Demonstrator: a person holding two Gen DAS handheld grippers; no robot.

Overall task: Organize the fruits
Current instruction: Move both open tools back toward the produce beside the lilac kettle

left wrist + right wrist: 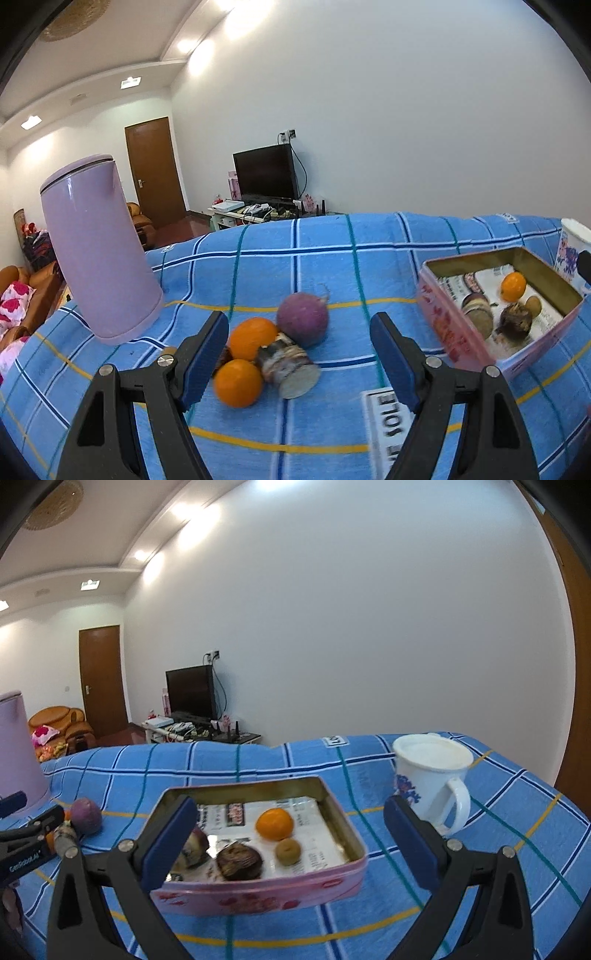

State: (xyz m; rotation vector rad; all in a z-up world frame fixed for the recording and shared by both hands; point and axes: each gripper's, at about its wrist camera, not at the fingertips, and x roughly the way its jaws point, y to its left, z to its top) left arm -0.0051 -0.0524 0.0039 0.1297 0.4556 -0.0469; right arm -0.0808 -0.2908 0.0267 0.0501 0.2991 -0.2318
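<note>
The table (332,258) wears a blue checked cloth with white, navy, teal and yellow lines, and its far edge runs across both views with bare floor and a white wall beyond. Open cloth lies between the loose fruit pile and the pink tin (454,332), and more lies in front of the tin in the right wrist view.

The left tongs (299,360) stand wide with nothing between the blue ribbed pads, low above the cloth just short of the pile. That pile holds two oranges (238,382), one behind the other, a round purple root (303,319) and a short cut cylinder with a pale flat end (290,365), all touching or nearly so. A tall smooth lilac kettle (96,251) stands left of them, close to the table's left edge.

The right tongs (291,840) also gape wide and hold nothing, facing the tin (258,897), whose near wall sits between the fingers in the picture. The tin is rectangular with rounded corners, dull metal inside, lined with printed paper. In it lie an orange (274,824), a small brownish round fruit (287,852), a dark rough lump (239,861) and a cut purple-rimmed piece (192,849) partly hidden by the left finger. A white lidded mug (430,775) with a blue pattern stands right of the tin, well back from the right edge. A printed label on the cloth (384,417) is blurred and cut off by the right finger of the left tongs
</note>
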